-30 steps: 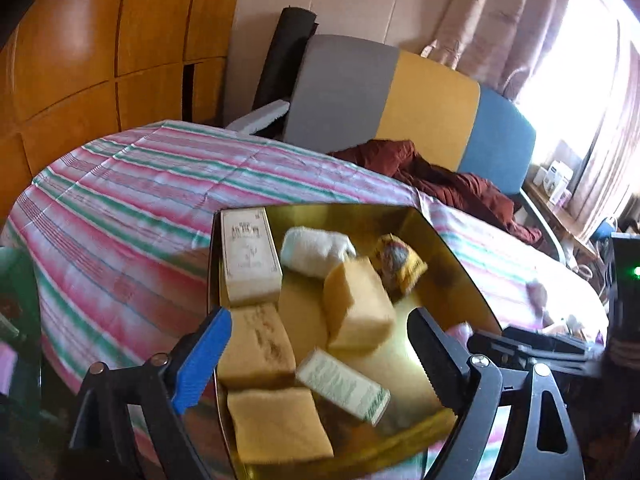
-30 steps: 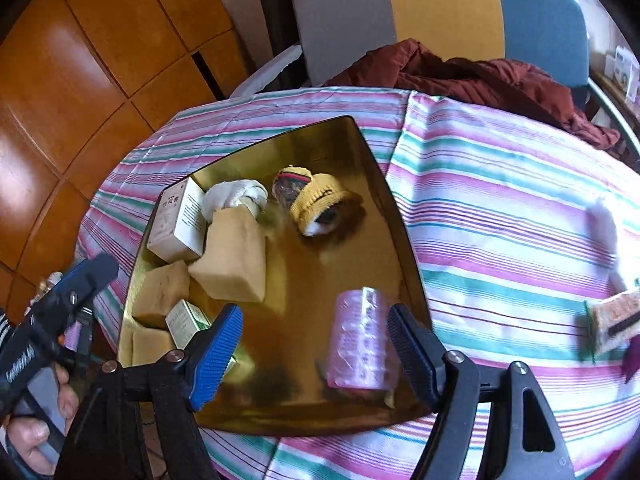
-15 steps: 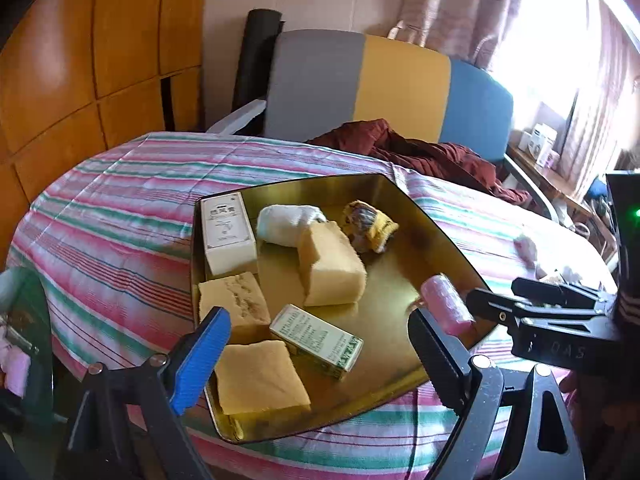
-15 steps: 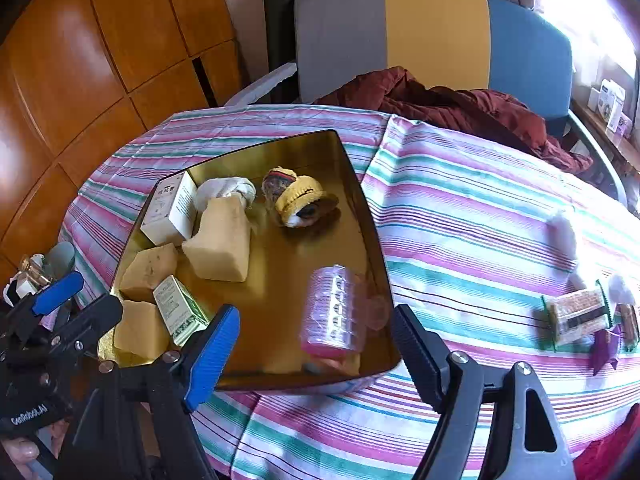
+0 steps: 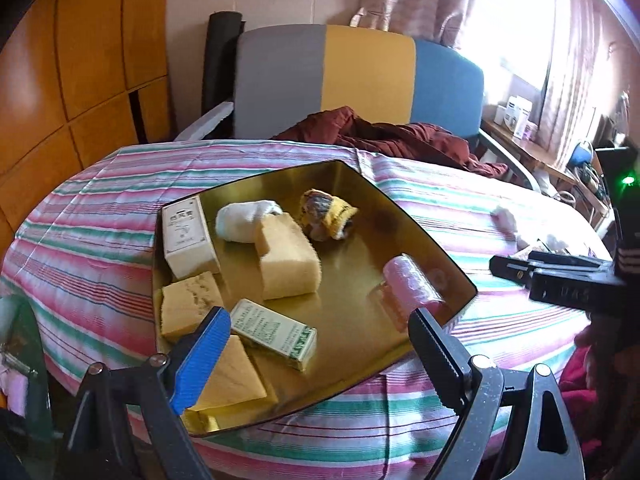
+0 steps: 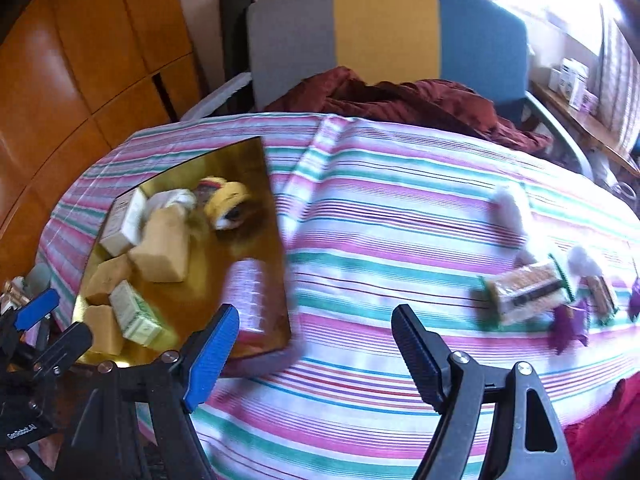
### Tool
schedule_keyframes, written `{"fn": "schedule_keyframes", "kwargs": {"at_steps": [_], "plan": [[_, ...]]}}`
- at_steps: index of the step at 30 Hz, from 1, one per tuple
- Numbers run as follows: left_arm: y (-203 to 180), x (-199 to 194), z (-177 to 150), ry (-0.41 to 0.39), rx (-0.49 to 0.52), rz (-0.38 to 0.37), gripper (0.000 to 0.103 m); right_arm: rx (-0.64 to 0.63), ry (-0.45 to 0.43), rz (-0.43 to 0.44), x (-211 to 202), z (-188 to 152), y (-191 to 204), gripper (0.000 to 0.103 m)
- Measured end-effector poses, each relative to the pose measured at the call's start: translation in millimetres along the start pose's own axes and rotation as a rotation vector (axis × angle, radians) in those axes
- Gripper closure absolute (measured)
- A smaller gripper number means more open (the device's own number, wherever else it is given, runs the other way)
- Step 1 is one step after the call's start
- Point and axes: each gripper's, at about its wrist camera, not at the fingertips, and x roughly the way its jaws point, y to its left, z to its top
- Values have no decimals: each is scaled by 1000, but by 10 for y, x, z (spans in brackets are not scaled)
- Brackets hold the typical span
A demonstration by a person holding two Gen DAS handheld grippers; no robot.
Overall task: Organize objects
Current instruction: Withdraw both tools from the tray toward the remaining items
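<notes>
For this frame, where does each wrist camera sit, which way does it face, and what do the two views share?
Left wrist: behind the open left gripper, above the table's near edge, facing the gold tray; right gripper at right.
Right wrist: behind the open right gripper, facing the striped cloth toward the snack packs; left gripper at left.
Shared: tray, cloth, chair.

Left gripper [image 5: 316,334] and right gripper [image 6: 316,330] apparently gape, holding nothing.

A gold tray [image 5: 424,240] lay on the striped bench [image 5: 100,240], holding sponges, two small boxes, rolled socks and a pink roller [image 5: 410,280] near its right rim. The left gripper [image 5: 316,344] hung above the near edge, fingers [image 5: 200,356] spread and empty.
</notes>
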Motion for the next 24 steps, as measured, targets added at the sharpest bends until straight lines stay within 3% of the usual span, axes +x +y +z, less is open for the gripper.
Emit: {"fn": "schedule_keyframes", "kwargs": {"at_steps": [11, 17, 24], "plan": [[-357, 93, 29, 28, 80, -82, 12, 178, 9, -119, -127, -6, -951, 23], [-585, 148, 36, 44, 132, -123, 12, 335, 10, -184, -243, -46, -1633, 23], [-844, 203, 95, 53, 188, -164, 12, 567, -48, -310, -441, -130, -2540, 23]]}}
